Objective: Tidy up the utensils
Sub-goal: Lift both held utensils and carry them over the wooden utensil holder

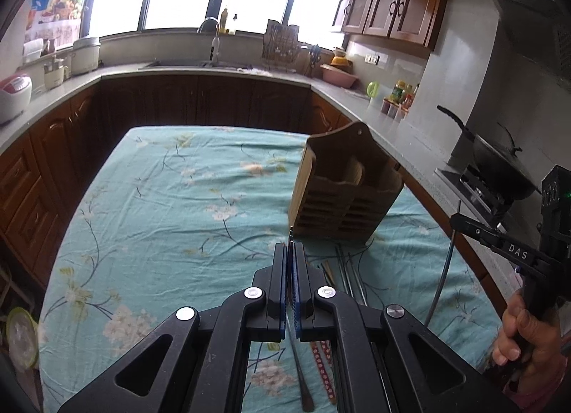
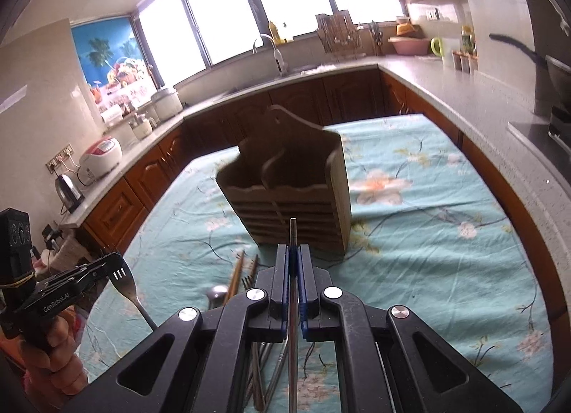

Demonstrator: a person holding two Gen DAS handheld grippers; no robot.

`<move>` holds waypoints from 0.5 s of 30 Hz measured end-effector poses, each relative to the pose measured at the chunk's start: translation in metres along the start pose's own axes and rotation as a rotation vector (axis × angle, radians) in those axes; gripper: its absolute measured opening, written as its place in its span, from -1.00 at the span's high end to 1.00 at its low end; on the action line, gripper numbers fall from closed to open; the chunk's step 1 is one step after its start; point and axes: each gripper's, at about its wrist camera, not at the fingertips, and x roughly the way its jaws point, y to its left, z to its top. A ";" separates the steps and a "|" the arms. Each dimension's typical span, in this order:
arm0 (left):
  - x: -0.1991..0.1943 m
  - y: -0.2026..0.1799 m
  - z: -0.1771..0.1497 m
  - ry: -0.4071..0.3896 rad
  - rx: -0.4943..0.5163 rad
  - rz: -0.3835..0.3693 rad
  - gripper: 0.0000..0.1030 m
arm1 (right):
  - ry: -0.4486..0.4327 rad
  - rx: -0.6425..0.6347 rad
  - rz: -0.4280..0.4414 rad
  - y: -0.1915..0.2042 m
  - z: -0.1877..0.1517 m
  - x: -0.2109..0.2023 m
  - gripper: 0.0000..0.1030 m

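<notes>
Right gripper clamped on metal chopstick, tip aimed at wooden holder at frame centre; left gripper pinches fork at lower left; thin rod may pivot, strike slatted front, tip holder.

tongs black | pads blue; screws silver (lettered "DAS")
</notes>
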 end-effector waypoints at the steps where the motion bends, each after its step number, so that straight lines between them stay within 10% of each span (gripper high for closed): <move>1: -0.004 -0.001 0.001 -0.013 0.002 0.004 0.98 | -0.013 -0.001 -0.001 0.001 0.002 -0.003 0.92; 15: -0.026 -0.009 0.041 -0.183 0.002 0.033 0.98 | -0.240 0.015 -0.013 0.002 0.059 -0.039 0.92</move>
